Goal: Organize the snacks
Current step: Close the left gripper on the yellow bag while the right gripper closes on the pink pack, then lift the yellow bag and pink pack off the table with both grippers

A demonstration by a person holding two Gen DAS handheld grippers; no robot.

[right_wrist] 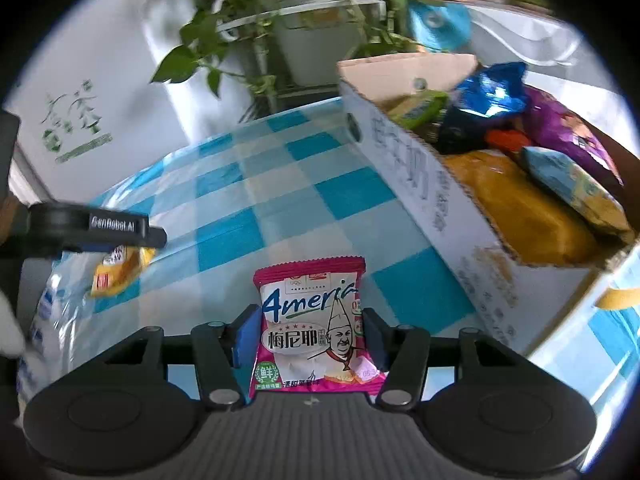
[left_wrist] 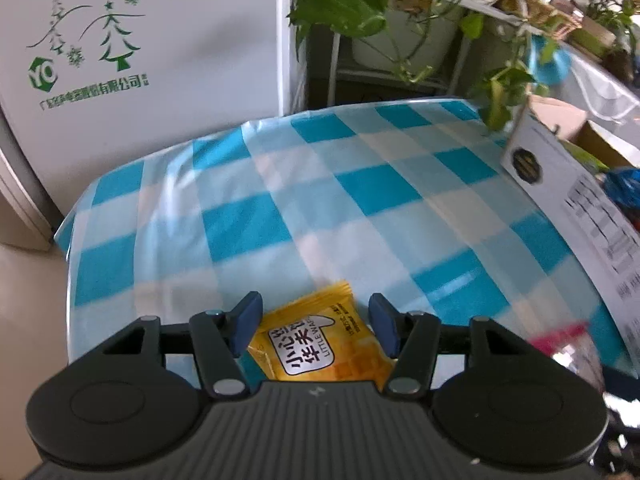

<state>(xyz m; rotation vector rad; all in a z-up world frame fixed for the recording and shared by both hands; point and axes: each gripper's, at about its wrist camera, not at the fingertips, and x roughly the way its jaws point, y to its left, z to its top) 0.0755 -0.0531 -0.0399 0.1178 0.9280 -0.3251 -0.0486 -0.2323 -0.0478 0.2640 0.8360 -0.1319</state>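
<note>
My left gripper (left_wrist: 316,326) is shut on a yellow wafer packet (left_wrist: 320,344), held above the blue-checked tablecloth (left_wrist: 320,200). My right gripper (right_wrist: 306,334) is shut on a pink and white Ameria snack packet (right_wrist: 312,320), held upright above the cloth. The left gripper also shows at the left of the right wrist view (right_wrist: 120,246), with the yellow packet (right_wrist: 116,268) in it. A white cardboard box (right_wrist: 424,184) with several snack bags (right_wrist: 520,200) inside stands at the right; its side shows in the left wrist view (left_wrist: 568,200).
A white appliance (left_wrist: 140,60) with green print stands behind the table's far left corner. A plant stand with trailing leaves (left_wrist: 360,12) is beyond the far edge. A clear plastic bag (right_wrist: 52,312) lies at the table's left edge.
</note>
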